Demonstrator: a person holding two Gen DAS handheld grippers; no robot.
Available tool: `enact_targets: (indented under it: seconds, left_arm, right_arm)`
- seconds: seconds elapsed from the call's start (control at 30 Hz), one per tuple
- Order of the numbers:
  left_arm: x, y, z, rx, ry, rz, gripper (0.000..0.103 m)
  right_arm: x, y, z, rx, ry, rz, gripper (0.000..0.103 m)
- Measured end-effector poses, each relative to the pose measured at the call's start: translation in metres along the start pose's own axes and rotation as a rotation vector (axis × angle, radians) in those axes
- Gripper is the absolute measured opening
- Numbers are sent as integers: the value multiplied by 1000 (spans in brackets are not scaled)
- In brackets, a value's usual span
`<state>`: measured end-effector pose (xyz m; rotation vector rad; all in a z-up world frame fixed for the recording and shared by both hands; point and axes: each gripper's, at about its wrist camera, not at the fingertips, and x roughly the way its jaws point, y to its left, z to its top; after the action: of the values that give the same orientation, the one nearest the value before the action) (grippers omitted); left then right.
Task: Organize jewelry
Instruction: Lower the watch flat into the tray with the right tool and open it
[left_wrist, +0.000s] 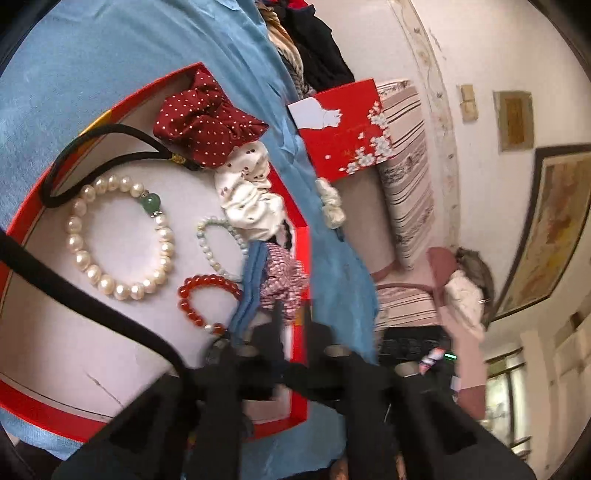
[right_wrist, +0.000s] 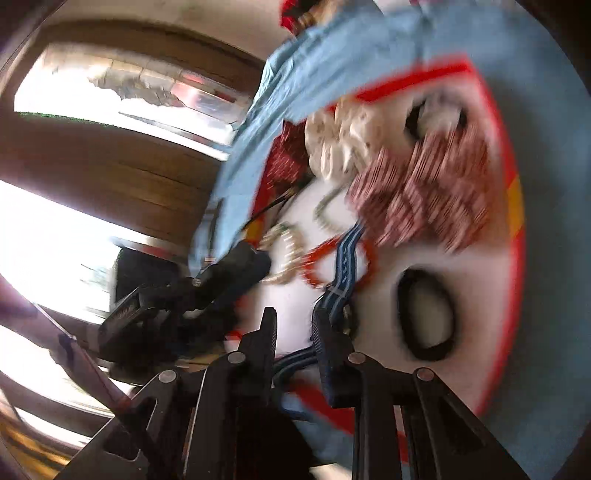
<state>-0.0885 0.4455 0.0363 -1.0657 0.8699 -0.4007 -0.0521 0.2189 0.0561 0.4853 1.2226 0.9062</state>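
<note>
Tray (left_wrist: 301, 258): red-rimmed, white inside, resting on a blue cloth (left_wrist: 110, 55) that covers the surface.
Pearl bracelet (left_wrist: 120, 236): large white beads with one green bead, lying flat in the tray's middle.
Pale bracelet (left_wrist: 210, 240): small light-green beads, just beside the pearl bracelet, partly under the cream scrunchie.
Red bracelet (left_wrist: 207, 295): orange-red beads, below the pale bracelet, close to the blue strap.
Black hair tie (left_wrist: 99, 155): thin loop, near the tray's far rim, above the pearls.
Dotted red scrunchie (left_wrist: 207, 125): against the tray's upper edge.
Cream scrunchie (left_wrist: 251, 199): speckled, touching the red one, draped to the tray's side rim.
Checked scrunchie (left_wrist: 282, 277): red and white, beside the blue strap.
Blue strap (right_wrist: 347, 254): striped band, running from the tray's floor down into the right claw.
Left claw (left_wrist: 284, 339): blurred at the tray's corner; fingers drawn fully together; whether anything is pinched, cannot tell.
Right claw (right_wrist: 295, 328): low over the tray, partly apart, strap lying against one finger and passing between both; firm pinch unclear through the blur.
Red box (left_wrist: 343, 129): cat and blossom print, outside the tray on the cloth.
White scrunchie (left_wrist: 330, 203): outside the tray, at the cloth's edge.
</note>
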Motion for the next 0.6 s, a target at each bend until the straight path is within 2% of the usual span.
enact_targets:
  seconds: [0.13,0.27,0.33,0.37,0.47,0.6]
  left_arm:
    - [1,4,1,-30,-13,11,2]
    - [-4,1,1,-21,-51,20,2]
    - [-8,1,1,-20,-71,29,4]
    - [-10,1,1,-21,-81,29,8]
    - [-18,4,2,-27,-114,43,24]
    - [-24,8,4,-40,-132,37,27]
  right_arm:
    - [-9,25,-7,-147,-32,-134,39]
    - [-1,38,-14,-227,-17,-216,39]
    - [7,40,-19,-270,4,-267,43]
    - [10,40,-21,-284,16,-287,46]
    - [24,37,-26,-305,18,-373,47]
    - [28,24,-17,-253,-16,-398,47]
